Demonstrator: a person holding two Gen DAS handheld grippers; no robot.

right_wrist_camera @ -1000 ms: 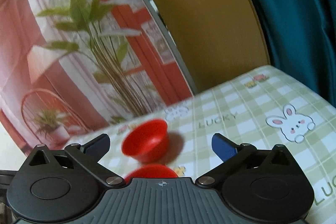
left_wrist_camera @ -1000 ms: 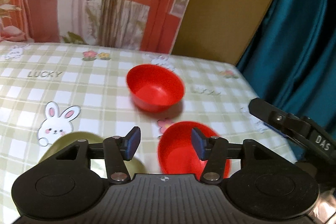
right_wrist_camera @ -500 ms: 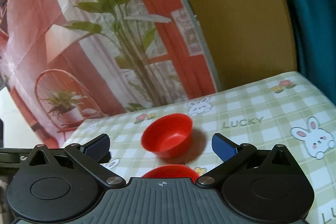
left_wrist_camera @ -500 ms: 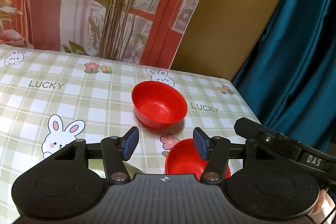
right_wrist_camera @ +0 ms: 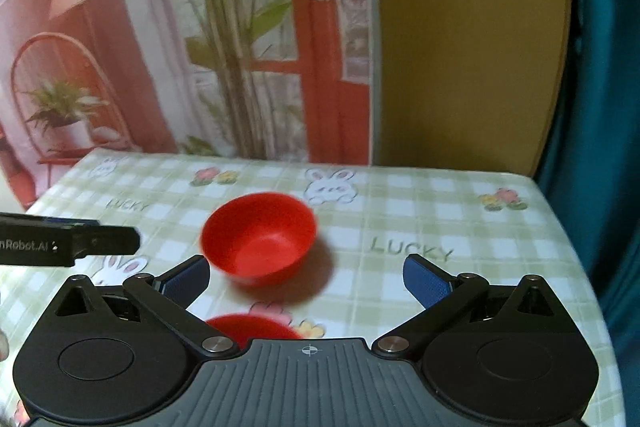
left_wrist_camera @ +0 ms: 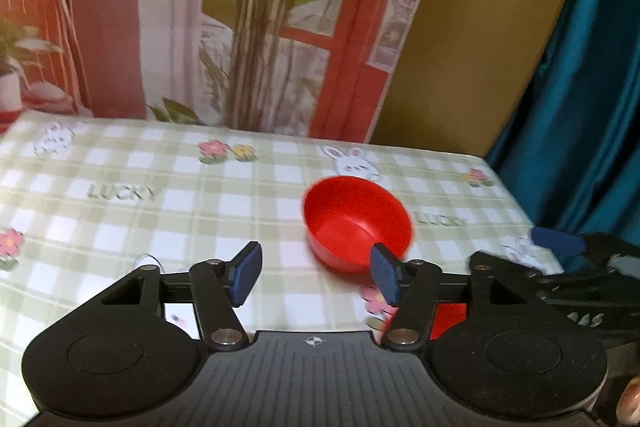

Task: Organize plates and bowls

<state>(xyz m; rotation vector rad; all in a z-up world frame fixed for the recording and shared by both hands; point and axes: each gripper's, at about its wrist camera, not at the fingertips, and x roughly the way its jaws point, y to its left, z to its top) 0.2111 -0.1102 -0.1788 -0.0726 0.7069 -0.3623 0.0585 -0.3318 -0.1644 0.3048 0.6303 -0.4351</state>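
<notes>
A red bowl [left_wrist_camera: 356,223] [right_wrist_camera: 260,239] stands upright on the checked tablecloth [left_wrist_camera: 160,227] [right_wrist_camera: 440,219], a little beyond both grippers. A second red bowl [left_wrist_camera: 450,315] [right_wrist_camera: 252,327] lies nearer, mostly hidden under the gripper bodies. My left gripper [left_wrist_camera: 316,275] hovers over the cloth, its jaws opening with nothing between them; its right pad overlaps the far bowl's near rim in the picture. My right gripper [right_wrist_camera: 307,279] is open wide, empty, just short of the far bowl. Each gripper shows at the edge of the other's view.
The table's right edge [right_wrist_camera: 560,227] meets a teal curtain [left_wrist_camera: 580,107]. A printed backdrop with a plant [right_wrist_camera: 224,47] and a tan panel [right_wrist_camera: 460,47] stand behind the far edge. Bare cloth stretches to the left of the bowls.
Both views have drawn back from the bowls and the right view has rolled level. The near bowl and an olive plate slid under the left gripper's body. The left jaws have widened.
</notes>
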